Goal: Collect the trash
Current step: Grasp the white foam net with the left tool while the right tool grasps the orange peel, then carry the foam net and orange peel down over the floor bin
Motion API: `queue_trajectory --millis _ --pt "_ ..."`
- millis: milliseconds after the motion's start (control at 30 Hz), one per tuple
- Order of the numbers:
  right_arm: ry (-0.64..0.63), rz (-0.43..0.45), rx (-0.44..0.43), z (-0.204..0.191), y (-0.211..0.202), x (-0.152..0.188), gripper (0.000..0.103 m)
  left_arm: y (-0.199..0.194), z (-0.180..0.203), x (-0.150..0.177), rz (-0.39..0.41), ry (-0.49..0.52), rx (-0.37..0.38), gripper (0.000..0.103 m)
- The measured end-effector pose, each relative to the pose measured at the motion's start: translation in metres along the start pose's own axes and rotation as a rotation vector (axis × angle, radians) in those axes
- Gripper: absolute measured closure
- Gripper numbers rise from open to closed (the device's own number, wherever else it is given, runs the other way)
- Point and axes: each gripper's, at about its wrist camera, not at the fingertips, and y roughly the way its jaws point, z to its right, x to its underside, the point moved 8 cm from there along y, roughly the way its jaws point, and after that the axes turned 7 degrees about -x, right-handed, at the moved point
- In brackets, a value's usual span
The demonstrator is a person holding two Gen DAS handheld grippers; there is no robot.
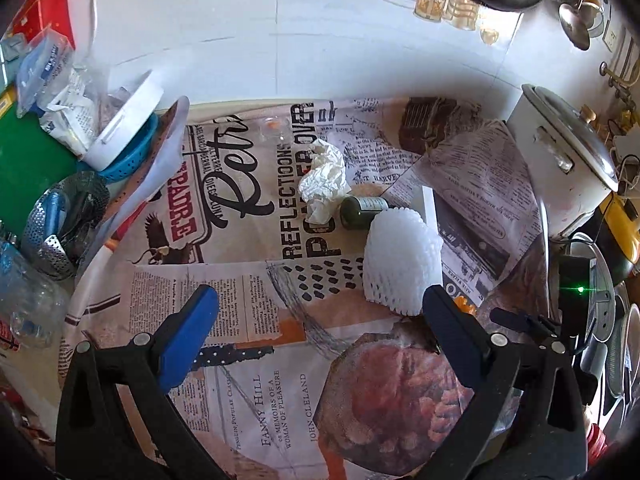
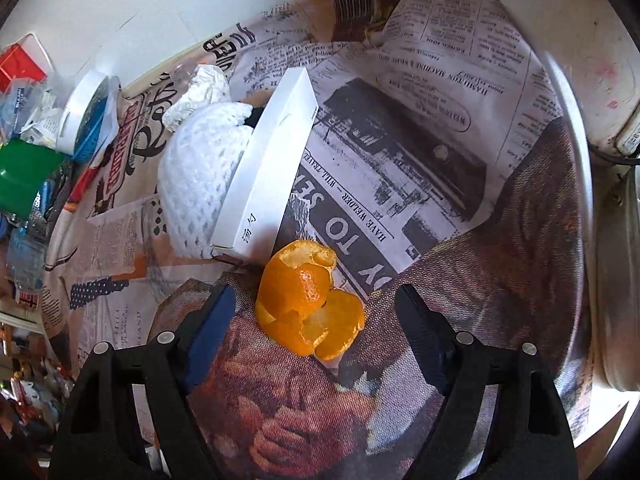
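An orange peel [image 2: 310, 306] lies on the newspaper-print tablecloth [image 2: 420, 208], between the open fingers of my right gripper [image 2: 314, 308]. Behind it lie a long white box [image 2: 268, 164], a white foam fruit net [image 2: 196, 184] and a crumpled tissue [image 2: 200, 94]. In the left wrist view my left gripper [image 1: 320, 312] is open and empty above the cloth. The foam net [image 1: 400, 258] sits just beyond its right finger, with a small dark green bottle [image 1: 362, 210] and the crumpled tissue [image 1: 324, 178] farther back. A sliver of the peel [image 1: 464, 304] shows by the right finger.
A white rice cooker [image 1: 560, 160] stands at the right. At the left are a white lid on a blue colander [image 1: 124, 136], a metal steamer basket [image 1: 60, 228], plastic bags [image 1: 52, 80] and a green item [image 1: 36, 176]. A white wall [image 1: 280, 32] is behind.
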Motion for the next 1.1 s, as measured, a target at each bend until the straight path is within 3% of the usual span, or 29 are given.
queue_trajectory --millis 133,233,400,500,633,733,833,900,1000,1100 --pt "0.025 -0.031 -0.006 0.001 0.014 0.004 0.048 0.028 0.015 0.001 -0.056 0.039 0.058 0.001" --pt "0.033 -0.023 -0.008 0.002 0.014 0.005 0.059 0.045 0.032 0.004 -0.095 0.060 0.110 0.001" --pt "0.013 -0.017 -0.048 0.000 0.005 0.006 0.083 0.068 0.063 0.009 -0.125 0.117 0.140 0.003" --pt "0.007 -0.015 -0.027 0.005 0.000 0.008 0.087 0.078 0.076 0.009 -0.138 0.128 0.156 0.012" --pt "0.005 0.005 -0.009 0.009 -0.011 0.007 0.088 0.092 0.086 0.009 -0.160 0.104 0.183 0.016" --pt "0.016 0.018 0.006 0.018 -0.019 0.007 0.088 0.102 0.090 0.010 -0.181 0.082 0.194 0.029" --pt "0.038 0.035 0.021 0.028 -0.028 0.008 0.088 0.106 0.092 0.010 -0.177 0.069 0.205 0.050" --pt "0.052 0.050 0.028 0.035 -0.035 0.008 0.088 0.106 0.093 0.011 -0.168 0.082 0.188 0.074" --pt "0.061 0.074 0.039 0.039 -0.044 0.005 0.088 0.101 0.091 0.012 -0.141 0.088 0.158 0.084" --pt "0.062 0.103 0.040 0.040 -0.057 0.003 0.088 0.089 0.087 0.010 -0.113 0.072 0.148 0.086"
